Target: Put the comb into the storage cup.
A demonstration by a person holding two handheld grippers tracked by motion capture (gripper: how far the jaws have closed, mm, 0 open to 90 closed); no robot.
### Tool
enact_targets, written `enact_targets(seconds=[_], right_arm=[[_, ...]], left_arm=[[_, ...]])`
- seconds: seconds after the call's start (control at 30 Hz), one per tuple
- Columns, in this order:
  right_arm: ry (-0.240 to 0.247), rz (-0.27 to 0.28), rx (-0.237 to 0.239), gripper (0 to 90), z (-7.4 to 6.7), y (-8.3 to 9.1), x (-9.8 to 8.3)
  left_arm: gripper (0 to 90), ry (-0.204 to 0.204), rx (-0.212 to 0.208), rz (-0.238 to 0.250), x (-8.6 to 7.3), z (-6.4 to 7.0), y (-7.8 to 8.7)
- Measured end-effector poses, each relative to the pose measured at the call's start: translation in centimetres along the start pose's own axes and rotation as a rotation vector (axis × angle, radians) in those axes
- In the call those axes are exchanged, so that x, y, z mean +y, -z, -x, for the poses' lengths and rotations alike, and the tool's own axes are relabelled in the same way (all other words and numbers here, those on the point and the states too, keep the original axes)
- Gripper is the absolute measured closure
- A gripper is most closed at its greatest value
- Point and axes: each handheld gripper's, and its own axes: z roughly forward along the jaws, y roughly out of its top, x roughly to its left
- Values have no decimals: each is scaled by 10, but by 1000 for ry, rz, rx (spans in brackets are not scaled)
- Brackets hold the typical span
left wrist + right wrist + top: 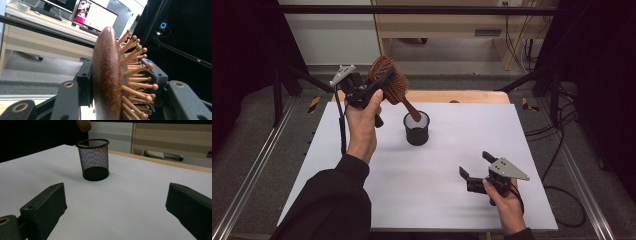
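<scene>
A brown wooden hairbrush (398,85) with peg bristles is held up in the air by its head, and my left gripper (384,80) is shut on it. In the left gripper view the jaws press on the smooth back and the bristle side of the hairbrush (107,75), with the left gripper (121,73) around it. The handle slants down toward a black mesh cup (417,129) at the table's middle. Its tip (83,125) hangs just above the mesh cup (94,160). My right gripper (474,167) rests low at the front right, open and holding nothing (115,207).
A white sheet (452,150) covers the table, with a wooden edge (462,96) at the back. Metal rails run along both sides, and cables lie on the floor at the right (562,150). A desk with monitors (95,17) stands beyond the table.
</scene>
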Motion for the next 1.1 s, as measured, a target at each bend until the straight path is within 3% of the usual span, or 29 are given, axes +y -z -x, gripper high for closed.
enact_targets(seconds=[0.43,0.77,1.1], right_arm=[[0,1,-1,36,0,0,0],[2,0,2,36,0,0,0],[-1,1,2,37,0,0,0]], left_arm=[[501,-35,24,-5,-3,-1,-12],[501,-40,45,-10,-8,-6,-19],[501,-77,56,-32,-15,-5,-27]])
